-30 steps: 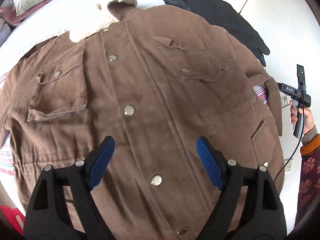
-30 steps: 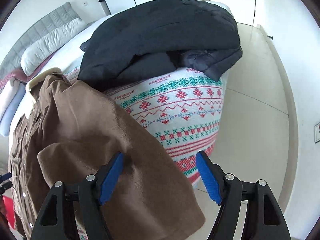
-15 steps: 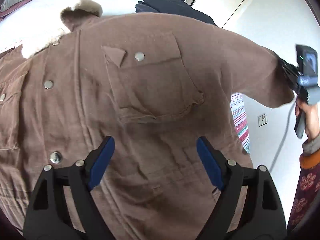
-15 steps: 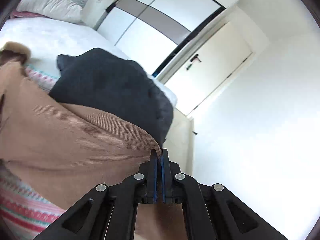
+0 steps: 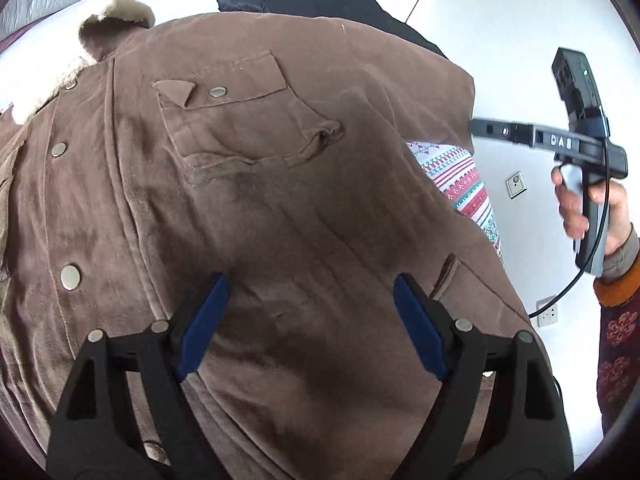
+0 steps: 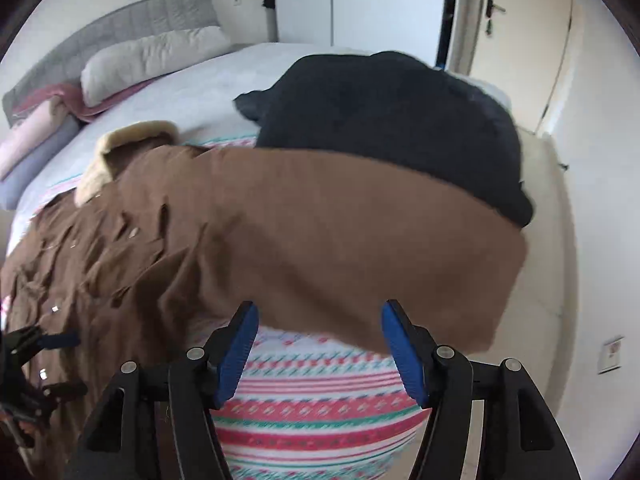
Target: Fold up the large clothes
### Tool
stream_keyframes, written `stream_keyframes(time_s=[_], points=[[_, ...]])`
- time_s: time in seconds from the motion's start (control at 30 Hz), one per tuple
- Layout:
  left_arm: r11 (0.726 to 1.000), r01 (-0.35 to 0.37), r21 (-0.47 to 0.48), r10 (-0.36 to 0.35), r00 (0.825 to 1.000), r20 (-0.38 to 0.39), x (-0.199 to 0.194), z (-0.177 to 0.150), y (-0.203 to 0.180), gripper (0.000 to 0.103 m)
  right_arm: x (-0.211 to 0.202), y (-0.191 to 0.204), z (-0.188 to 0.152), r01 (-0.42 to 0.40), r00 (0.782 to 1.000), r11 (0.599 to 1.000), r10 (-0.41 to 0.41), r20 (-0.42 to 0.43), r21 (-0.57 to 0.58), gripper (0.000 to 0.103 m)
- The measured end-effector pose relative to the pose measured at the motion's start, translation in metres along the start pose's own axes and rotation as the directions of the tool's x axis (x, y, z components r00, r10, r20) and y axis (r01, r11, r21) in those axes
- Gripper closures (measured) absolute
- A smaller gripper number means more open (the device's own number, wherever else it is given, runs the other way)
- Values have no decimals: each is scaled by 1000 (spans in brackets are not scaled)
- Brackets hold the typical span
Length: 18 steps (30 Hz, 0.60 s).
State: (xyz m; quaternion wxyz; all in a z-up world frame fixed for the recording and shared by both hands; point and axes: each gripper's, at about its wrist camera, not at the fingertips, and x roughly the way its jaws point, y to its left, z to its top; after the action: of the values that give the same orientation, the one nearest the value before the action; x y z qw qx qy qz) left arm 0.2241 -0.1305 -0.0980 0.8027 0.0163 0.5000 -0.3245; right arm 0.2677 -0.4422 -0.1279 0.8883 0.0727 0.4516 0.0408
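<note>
A large brown jacket [image 5: 280, 200] with metal snaps and a fleece collar [image 5: 116, 12] lies front-up on the bed. My left gripper [image 5: 309, 284] hovers open just above its right front panel, below the chest pocket [image 5: 240, 120], with nothing between the pads. In the right wrist view the jacket's sleeve [image 6: 340, 240] lies stretched sideways over the bed's corner. My right gripper [image 6: 319, 308] sits just in front of the sleeve's lower edge. Its jaws are opening and the pads press on nothing. A hand holds that right gripper [image 5: 480, 128] beyond the bed edge.
A dark padded jacket [image 6: 392, 120] is heaped on the bed behind the brown one. The patterned red, green and white bedspread [image 6: 320, 392] hangs over the bed's corner. Pillows [image 6: 148, 56] lie at the headboard. A door [image 6: 520, 40] and white floor are to the right.
The right gripper shut on the sleeve, lifted and spread it sideways, and has now let go. The left gripper slid rightward and lower over the jacket front, staying open.
</note>
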Motion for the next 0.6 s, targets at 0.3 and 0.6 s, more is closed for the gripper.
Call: stream_keyframes(time_s=[0.3, 0.6], points=[[997, -35, 63, 29, 996, 86, 4, -48, 13, 19, 74, 36, -41, -360, 895, 907, 402, -192, 220, 50], [984, -65, 165, 53, 995, 81, 1, -61, -4, 18, 13, 36, -41, 159, 986, 983, -153, -70, 89, 103]])
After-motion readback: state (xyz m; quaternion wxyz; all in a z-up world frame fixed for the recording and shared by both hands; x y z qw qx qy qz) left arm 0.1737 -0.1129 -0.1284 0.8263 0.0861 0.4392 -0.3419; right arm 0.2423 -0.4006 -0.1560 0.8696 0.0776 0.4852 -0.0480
